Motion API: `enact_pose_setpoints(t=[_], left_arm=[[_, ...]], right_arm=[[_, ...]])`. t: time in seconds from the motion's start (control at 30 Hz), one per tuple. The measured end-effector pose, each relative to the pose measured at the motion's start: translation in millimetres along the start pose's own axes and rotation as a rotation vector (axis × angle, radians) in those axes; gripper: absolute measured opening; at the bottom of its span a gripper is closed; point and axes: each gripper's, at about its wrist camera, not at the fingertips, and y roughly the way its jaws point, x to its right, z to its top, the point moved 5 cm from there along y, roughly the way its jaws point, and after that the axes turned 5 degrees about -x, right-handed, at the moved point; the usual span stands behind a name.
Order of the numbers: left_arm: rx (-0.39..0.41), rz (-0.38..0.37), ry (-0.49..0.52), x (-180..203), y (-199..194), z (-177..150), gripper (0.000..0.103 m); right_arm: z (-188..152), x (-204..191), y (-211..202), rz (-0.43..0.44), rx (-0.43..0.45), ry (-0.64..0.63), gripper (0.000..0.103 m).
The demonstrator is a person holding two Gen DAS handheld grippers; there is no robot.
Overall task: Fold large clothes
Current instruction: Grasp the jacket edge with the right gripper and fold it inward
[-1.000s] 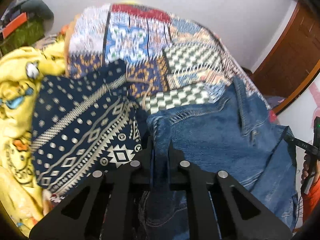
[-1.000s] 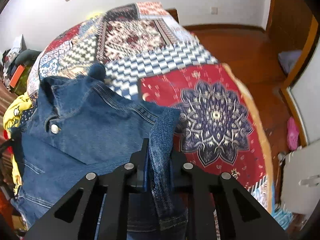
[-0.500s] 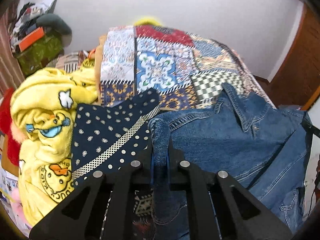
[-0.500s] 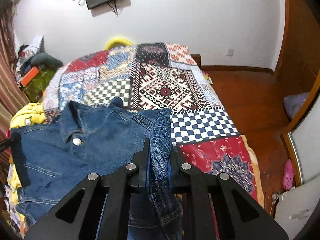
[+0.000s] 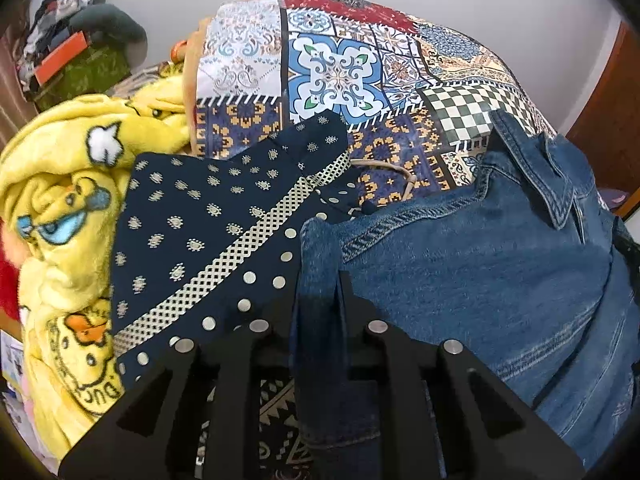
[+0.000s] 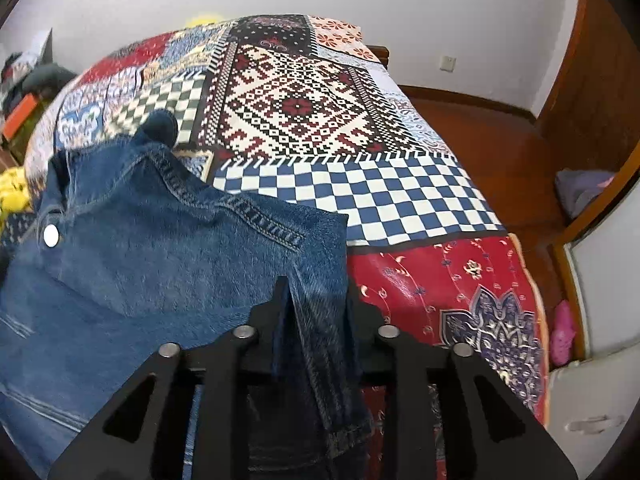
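Observation:
A blue denim jacket (image 5: 480, 280) lies spread on the patchwork bed quilt (image 5: 336, 76), collar toward the far side. My left gripper (image 5: 320, 280) has a fold of the jacket's edge between its fingers; the jaws are just opening and the pads still touch the denim. In the right wrist view the jacket (image 6: 140, 260) fills the left half, with a metal button showing. My right gripper (image 6: 316, 288) is opening; its jaws stand wider and a denim strip hangs loosely between them, over the quilt (image 6: 300, 108).
A navy patterned cloth (image 5: 200, 232) lies left of the jacket, beside a yellow cartoon blanket (image 5: 60, 168). Clutter (image 5: 72, 52) is piled at the far left. Right of the bed are a wooden floor (image 6: 500, 140), a pink slipper (image 6: 562, 332) and wooden furniture (image 6: 592, 80).
Both grippers have carried the jacket's edge across the bed and tipped down toward it. The right jaws stand wider apart than before.

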Motion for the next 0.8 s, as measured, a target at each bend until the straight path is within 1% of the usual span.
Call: enact_pose_setpoints(t=[0.03,0.07,0.17,0.27,0.3,0.33,0.37,0.4,0.47,0.5,0.53,0.57,0.6,0.67,0.73,0.8], left_arm=[[0.000,0.007,0.012,1.8,-4.5,-1.5,0.014],[0.000,0.014,0.025,3.7,-8.9,-2.4,0.014],[0.006,0.036,0.056,6.8,-29.2,-4.8,0.014],[0.041,0.011,0.064,9.7,-61.4,-7.9,0.014],[0.056,0.004,0.068,11.5,-73.5,-9.1,0.015],[0.070,0.001,0.072,13.1,-84.5,-10.5,0.015],[0.087,-0.005,0.079,15.2,-98.9,-12.8,0.015],[0.102,-0.010,0.086,17.5,-112.6,-15.6,0.018],[0.126,-0.008,0.101,22.1,-136.6,-22.0,0.026],[0.140,0.001,0.111,24.4,-148.9,-26.2,0.044],[0.151,0.014,0.117,25.7,-158.4,-29.3,0.070],[0.173,0.036,0.120,27.5,-171.2,-34.8,0.081],[0.206,0.047,0.123,29.8,-183.9,-40.9,0.089],[0.240,0.044,0.139,33.1,-203.0,-53.5,0.090],[0.237,0.028,0.147,35.8,-215.2,-68.3,0.092],[0.231,-0.011,0.142,36.2,-222.1,-84.0,0.092]], right_arm=[[-1.5,-0.6,-3.2,-0.009,-0.009,-0.009,0.030],[-1.7,-0.8,-4.5,-0.009,-0.019,-0.012,0.031],[-3.0,1.1,-25.4,-0.001,-0.025,0.004,0.031],[-3.6,-0.9,-54.9,0.015,0.009,-0.005,0.033],[-4.6,-1.5,-65.5,0.012,0.024,-0.009,0.037],[-6.6,-2.8,-80.1,0.005,0.045,-0.019,0.044],[-9.6,-6.1,-93.1,-0.001,0.067,-0.030,0.048],[-12.1,-8.2,-105.4,-0.007,0.090,-0.042,0.053],[-18.8,-14.7,-134.5,-0.031,0.144,-0.074,0.060],[-22.7,-17.1,-146.3,-0.042,0.163,-0.087,0.067],[-28.6,-20.2,-161.1,-0.057,0.186,-0.100,0.077],[-30.7,-21.2,-167.7,-0.066,0.199,-0.106,0.082],[-37.1,-23.7,-180.1,-0.078,0.223,-0.114,0.087],[-47.7,-28.5,-196.0,-0.094,0.255,-0.135,0.088],[-60.7,-31.7,-207.7,-0.108,0.268,-0.169,0.090],[-74.0,-32.3,-213.5,-0.113,0.264,-0.189,0.090]])
